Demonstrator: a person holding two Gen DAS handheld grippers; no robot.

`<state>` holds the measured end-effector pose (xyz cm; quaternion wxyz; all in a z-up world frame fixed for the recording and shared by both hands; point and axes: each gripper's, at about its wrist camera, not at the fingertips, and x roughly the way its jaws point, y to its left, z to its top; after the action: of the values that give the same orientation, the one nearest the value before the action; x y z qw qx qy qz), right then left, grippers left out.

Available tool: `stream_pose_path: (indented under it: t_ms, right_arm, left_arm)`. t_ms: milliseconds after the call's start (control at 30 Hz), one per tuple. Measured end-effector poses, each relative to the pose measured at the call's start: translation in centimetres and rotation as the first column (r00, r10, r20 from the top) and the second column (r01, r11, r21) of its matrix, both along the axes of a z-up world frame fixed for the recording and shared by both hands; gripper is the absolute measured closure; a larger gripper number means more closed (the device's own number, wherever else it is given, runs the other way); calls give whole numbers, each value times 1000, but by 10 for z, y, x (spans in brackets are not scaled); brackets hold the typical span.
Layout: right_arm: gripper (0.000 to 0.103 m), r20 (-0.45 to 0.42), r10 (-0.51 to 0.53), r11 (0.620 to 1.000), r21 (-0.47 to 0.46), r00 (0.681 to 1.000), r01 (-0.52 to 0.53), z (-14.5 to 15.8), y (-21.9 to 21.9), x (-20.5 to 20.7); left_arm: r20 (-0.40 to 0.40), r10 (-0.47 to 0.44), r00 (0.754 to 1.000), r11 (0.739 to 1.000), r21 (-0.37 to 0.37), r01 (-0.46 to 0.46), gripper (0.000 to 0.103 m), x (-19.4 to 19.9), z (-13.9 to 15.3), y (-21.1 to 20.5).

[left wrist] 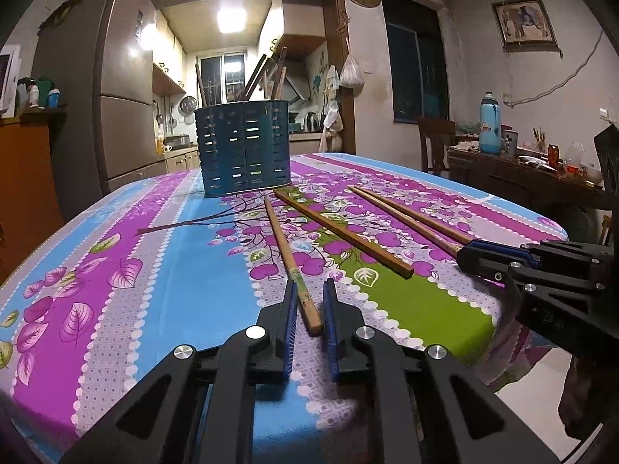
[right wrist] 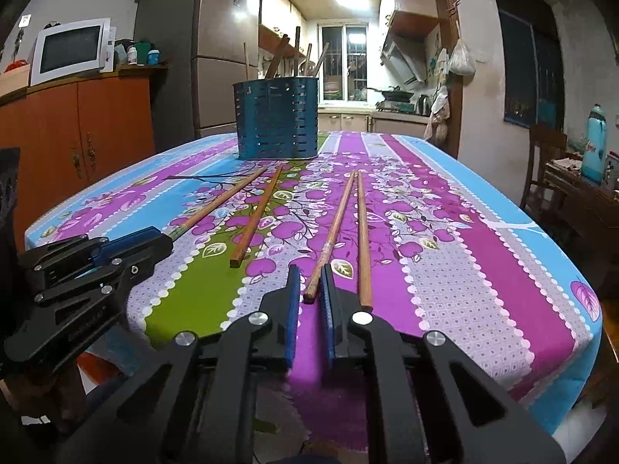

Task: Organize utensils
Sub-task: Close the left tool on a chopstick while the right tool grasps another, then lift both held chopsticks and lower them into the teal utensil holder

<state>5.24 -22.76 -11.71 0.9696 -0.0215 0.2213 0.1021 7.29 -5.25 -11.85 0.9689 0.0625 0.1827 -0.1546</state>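
A dark blue slotted utensil holder (left wrist: 243, 149) (right wrist: 276, 120) stands at the table's far side with several wooden sticks in it. Several wooden chopsticks lie loose on the floral tablecloth. My left gripper (left wrist: 310, 290) is partly open with the near end of one chopstick (left wrist: 292, 265) between its fingers, not clamped. My right gripper (right wrist: 309, 276) is partly open around the near end of another chopstick (right wrist: 330, 239); a second chopstick (right wrist: 361, 239) lies just outside its right finger. A darker chopstick (left wrist: 344, 230) (right wrist: 255, 218) lies between the two grippers.
The table's right edge (right wrist: 572, 270) and near edge are close. A wooden cabinet (right wrist: 77, 143) with a microwave stands left, a fridge (left wrist: 116, 89) behind. A side table (left wrist: 522, 170) with a blue thermos stands to the right.
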Motion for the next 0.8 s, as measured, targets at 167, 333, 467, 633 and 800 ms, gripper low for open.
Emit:
stream_pose_path:
  t_ms: [167, 333, 467, 633, 800]
  right_arm:
    - [94, 23, -32, 999, -4, 999, 32, -3, 2, -4]
    - [94, 49, -47, 999, -14, 998, 48, -5, 4, -6]
    - [94, 64, -50, 999, 3, 997, 50, -6, 4, -7]
    - [97, 66, -42, 999, 32, 997, 40, -6, 1, -6]
    - [98, 66, -37, 999, 37, 997, 34, -1, 1, -8]
  left_arm:
    - [38, 2, 999, 1000, 2, -2, 87, -5, -4, 1]
    - [59, 9, 998, 1000, -3, -9, 87, -8, -6, 1]
    - [55, 11, 998, 1000, -12, -11, 87, -8, -5, 2]
    - [46, 11, 999, 1000, -10, -11, 95, -9, -4, 3]
    - [45, 12, 999, 1000, -11, -12, 95, -11, 1, 5]
